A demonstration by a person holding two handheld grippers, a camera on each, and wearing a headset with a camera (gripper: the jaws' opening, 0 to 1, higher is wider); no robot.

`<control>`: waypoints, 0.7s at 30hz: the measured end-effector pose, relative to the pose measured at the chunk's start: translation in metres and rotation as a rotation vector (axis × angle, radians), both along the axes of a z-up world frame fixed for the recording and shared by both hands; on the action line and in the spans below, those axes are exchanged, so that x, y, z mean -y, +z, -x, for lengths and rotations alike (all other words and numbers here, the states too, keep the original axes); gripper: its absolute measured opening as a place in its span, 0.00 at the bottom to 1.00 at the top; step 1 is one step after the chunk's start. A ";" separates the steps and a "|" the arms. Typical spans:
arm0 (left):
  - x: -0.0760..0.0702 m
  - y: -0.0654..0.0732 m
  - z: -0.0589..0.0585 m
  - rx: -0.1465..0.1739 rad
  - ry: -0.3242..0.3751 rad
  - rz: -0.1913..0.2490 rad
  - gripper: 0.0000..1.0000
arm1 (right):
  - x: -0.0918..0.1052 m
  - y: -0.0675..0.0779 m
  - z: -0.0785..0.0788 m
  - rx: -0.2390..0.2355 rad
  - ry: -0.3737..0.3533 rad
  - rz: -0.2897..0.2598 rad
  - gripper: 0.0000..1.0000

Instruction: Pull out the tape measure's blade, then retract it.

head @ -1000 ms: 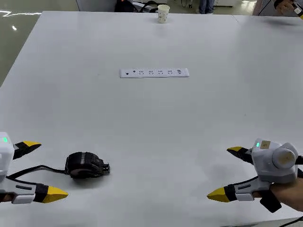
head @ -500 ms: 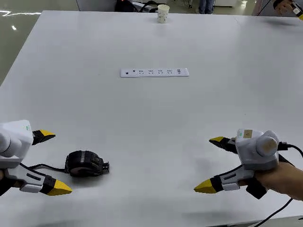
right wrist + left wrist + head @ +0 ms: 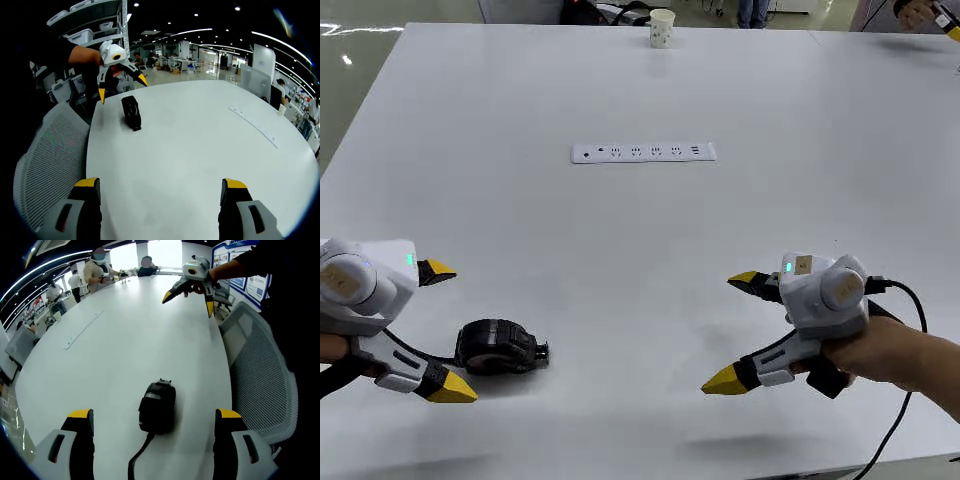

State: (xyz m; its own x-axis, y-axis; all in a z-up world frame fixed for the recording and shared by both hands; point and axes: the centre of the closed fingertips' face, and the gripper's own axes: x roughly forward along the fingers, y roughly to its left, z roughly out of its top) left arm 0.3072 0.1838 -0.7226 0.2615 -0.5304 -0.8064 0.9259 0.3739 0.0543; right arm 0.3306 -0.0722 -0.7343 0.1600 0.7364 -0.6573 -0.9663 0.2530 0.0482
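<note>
**Tape measure lies just ahead of the open left jaws**

Head view: the tape measure lies on the table at the near left. Its long axis runs left-right, nose pointing right and cord trailing left. The left gripper faces its left end, jaws wide apart and empty. The right gripper, also spread and empty, is well apart to the right and aimed left.

Left gripper view: the case lies straight ahead, lengthwise between the jaw tips, untouched.

Right gripper view: the case sits far ahead, so the left hand is nearer.

Black tape measure flat on white table, blade retracted.
</note>
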 end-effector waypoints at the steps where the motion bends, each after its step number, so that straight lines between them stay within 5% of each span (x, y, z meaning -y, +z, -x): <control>1: 0.001 -0.001 -0.001 0.001 -0.008 -0.008 0.98 | -0.003 0.000 0.000 0.002 0.010 0.001 0.99; 8: 0.005 -0.013 -0.001 -0.010 -0.070 -0.063 0.94 | -0.023 0.001 0.000 0.000 0.061 -0.011 1.00; 21: 0.018 -0.021 -0.003 -0.045 -0.128 -0.093 0.84 | -0.051 -0.007 -0.012 -0.011 0.079 -0.008 0.99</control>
